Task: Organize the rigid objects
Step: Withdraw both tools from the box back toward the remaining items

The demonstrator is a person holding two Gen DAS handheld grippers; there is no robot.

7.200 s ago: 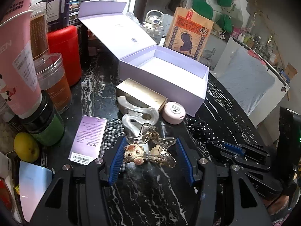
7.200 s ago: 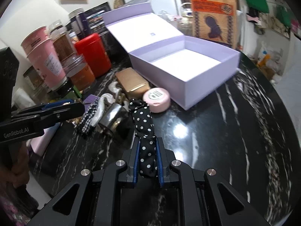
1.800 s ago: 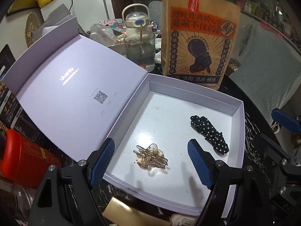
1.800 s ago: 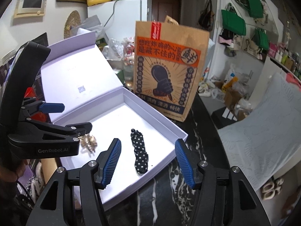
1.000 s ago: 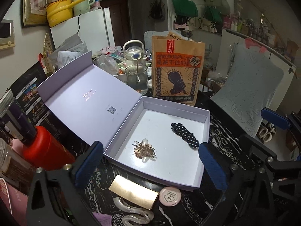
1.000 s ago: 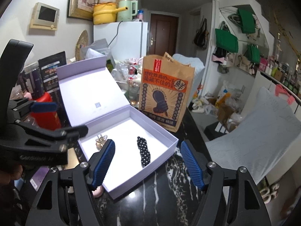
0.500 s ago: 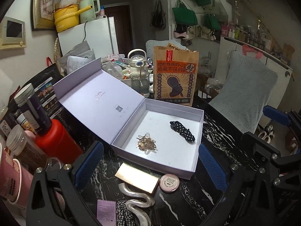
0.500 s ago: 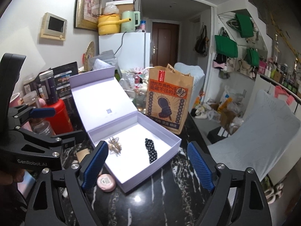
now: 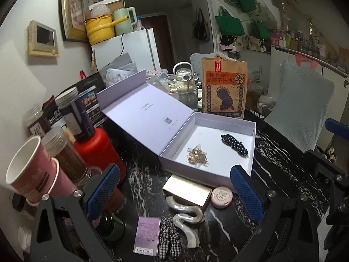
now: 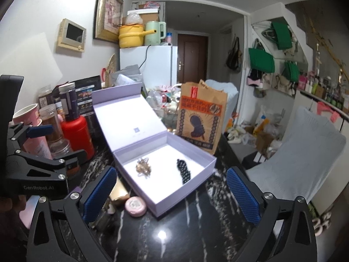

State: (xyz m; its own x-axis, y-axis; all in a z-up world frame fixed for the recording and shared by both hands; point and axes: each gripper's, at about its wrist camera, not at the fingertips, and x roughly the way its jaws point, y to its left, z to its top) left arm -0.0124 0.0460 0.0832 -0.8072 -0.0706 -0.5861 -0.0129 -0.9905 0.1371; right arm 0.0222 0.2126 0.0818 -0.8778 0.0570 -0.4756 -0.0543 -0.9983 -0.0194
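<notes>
An open lilac box stands on the black marble table, also in the right wrist view. Inside it lie a gold hair clip and a black polka-dot scrunchie. In front of the box lie a gold case, a round pink compact, a wavy pearl hair clip, a checkered scrunchie and a purple card. My left gripper is open and empty, high above these. My right gripper is open and empty, above the box's front corner.
A red canister, jars and pink paper cups crowd the table's left side. A brown paper bag and a glass teapot stand behind the box. A grey chair is to the right.
Both grippers have let go of the gold clip and the polka-dot scrunchie in the box, then pulled back and up. Both jaws have opened wider.
</notes>
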